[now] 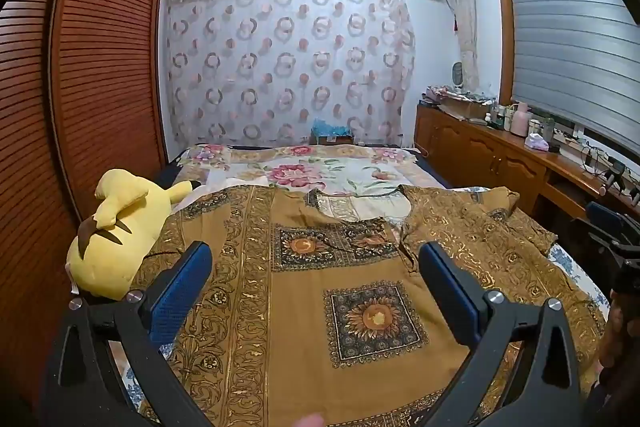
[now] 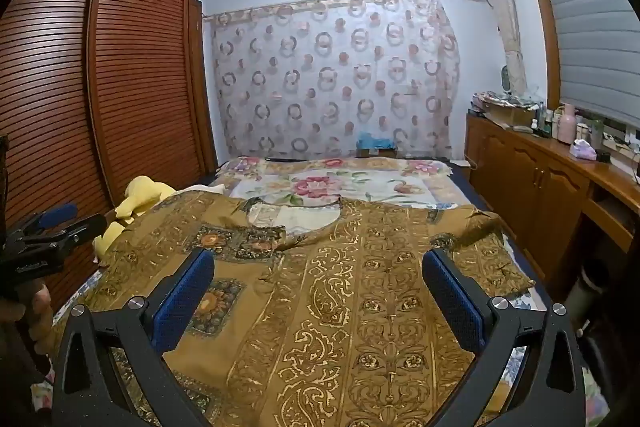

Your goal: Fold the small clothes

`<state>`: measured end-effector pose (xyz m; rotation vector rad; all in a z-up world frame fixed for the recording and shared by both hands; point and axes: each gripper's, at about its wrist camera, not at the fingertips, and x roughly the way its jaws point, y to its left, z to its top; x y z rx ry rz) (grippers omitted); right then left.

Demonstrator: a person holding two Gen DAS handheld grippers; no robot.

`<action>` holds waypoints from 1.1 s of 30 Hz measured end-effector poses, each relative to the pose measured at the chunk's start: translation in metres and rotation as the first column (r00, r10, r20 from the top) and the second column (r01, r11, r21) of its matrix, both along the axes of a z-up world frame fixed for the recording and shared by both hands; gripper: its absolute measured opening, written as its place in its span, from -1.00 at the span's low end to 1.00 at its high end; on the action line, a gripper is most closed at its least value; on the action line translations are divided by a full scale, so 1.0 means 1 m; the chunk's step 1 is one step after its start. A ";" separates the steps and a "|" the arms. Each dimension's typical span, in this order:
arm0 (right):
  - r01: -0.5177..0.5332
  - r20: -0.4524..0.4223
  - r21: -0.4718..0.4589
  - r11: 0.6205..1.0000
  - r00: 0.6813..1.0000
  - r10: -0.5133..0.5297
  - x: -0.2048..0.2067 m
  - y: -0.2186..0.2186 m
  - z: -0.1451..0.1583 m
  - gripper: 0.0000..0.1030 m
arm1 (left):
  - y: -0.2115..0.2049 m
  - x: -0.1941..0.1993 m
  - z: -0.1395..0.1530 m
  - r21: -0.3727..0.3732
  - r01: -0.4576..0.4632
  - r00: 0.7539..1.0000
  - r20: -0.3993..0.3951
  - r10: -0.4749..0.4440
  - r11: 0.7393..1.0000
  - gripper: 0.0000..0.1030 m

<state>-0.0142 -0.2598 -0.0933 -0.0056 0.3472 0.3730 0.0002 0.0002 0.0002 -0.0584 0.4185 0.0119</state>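
Below, brown patterned garment (image 1: 352, 299) flat on bed, both jaws wide, holding nothing

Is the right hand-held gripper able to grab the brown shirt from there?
Probably yes. The right hand-held gripper is wide open just above the brown shirt, which lies spread flat with nothing covering it.

Both the left gripper (image 1: 315, 269) and the right gripper (image 2: 318, 277) have matte black angular arms, textured blue finger pads (image 1: 181, 291), and round silver screws at about twelve o'clock on each arm.
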 end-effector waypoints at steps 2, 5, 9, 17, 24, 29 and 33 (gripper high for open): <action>0.001 -0.001 -0.005 1.000 1.000 -0.001 0.000 0.000 0.000 1.00 | 0.000 -0.001 0.000 0.007 -0.002 1.000 0.014 0.002 1.000 1.00; 0.003 0.000 -0.002 1.000 1.000 -0.003 0.001 0.000 0.001 1.00 | -0.001 -0.001 0.000 0.027 0.000 1.000 0.014 0.000 1.000 1.00; -0.001 0.008 0.000 1.000 1.000 0.001 -0.001 0.002 0.000 1.00 | -0.001 -0.001 0.000 0.025 0.001 1.000 0.014 -0.002 1.000 1.00; -0.001 0.013 0.006 1.000 1.000 0.001 -0.001 0.002 0.001 1.00 | 0.000 -0.001 0.000 0.025 0.001 1.000 0.014 -0.002 1.000 1.00; 0.000 0.013 0.007 1.000 1.000 0.000 -0.002 0.001 0.000 1.00 | -0.001 -0.001 0.000 0.028 0.001 1.000 0.015 -0.001 1.000 1.00; -0.001 0.009 0.009 1.000 1.000 0.001 -0.003 0.002 0.000 1.00 | -0.001 -0.001 0.000 0.029 0.000 1.000 0.015 -0.001 1.000 1.00; -0.002 0.008 0.011 1.000 1.000 0.002 -0.003 0.001 0.001 1.00 | -0.001 -0.001 0.000 0.031 0.000 1.000 0.015 0.000 1.000 1.00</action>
